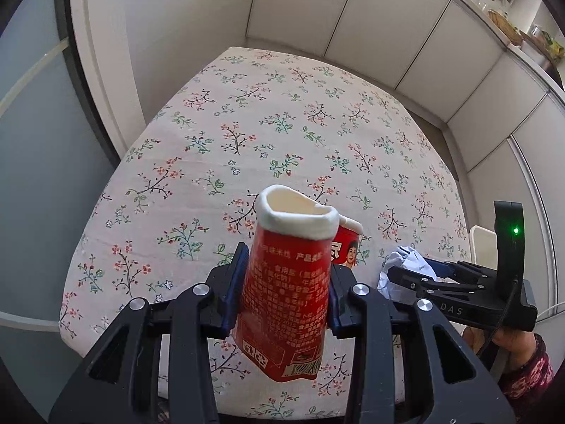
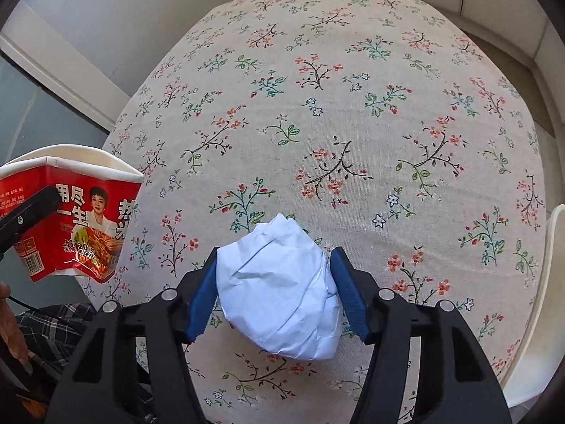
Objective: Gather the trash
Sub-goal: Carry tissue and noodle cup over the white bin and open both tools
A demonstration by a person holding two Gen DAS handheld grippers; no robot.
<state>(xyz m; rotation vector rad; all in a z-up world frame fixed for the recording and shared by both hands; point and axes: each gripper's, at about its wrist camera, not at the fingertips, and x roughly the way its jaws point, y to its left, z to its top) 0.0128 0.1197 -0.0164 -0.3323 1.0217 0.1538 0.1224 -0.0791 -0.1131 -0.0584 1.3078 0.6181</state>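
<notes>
a table under a flowered cloth (image 2: 353,106) fills both views, white cabinet doors (image 1: 353,17) behind it. the left gripper (image 1: 284,293) is clamped on a red noodle cup (image 1: 287,282), its 2 blue pads pressing the cup's sides so hard that the white rim is bent out of round; the cup is held clear above the cloth. the right gripper (image 2: 275,293) has a crumpled ball of pale paper (image 2: 279,289) between its 2 fingers, the left pad (image 2: 201,300) touching the ball's side; whether the right pad is on the paper or just off it cannot be told.

risks, as a judgement: the paper ball is soft and springy, so a grip that catches only 1 side could let it roll out and drop back on the cloth when lifted. the cup is already crushed; more squeeze could fold its wall and let it slip down through the pads. the 2 grippers work near each other, so a careless swing could knock cup against paper.

the ball sits deep between the fingers, its far end poking past the tips.
</notes>
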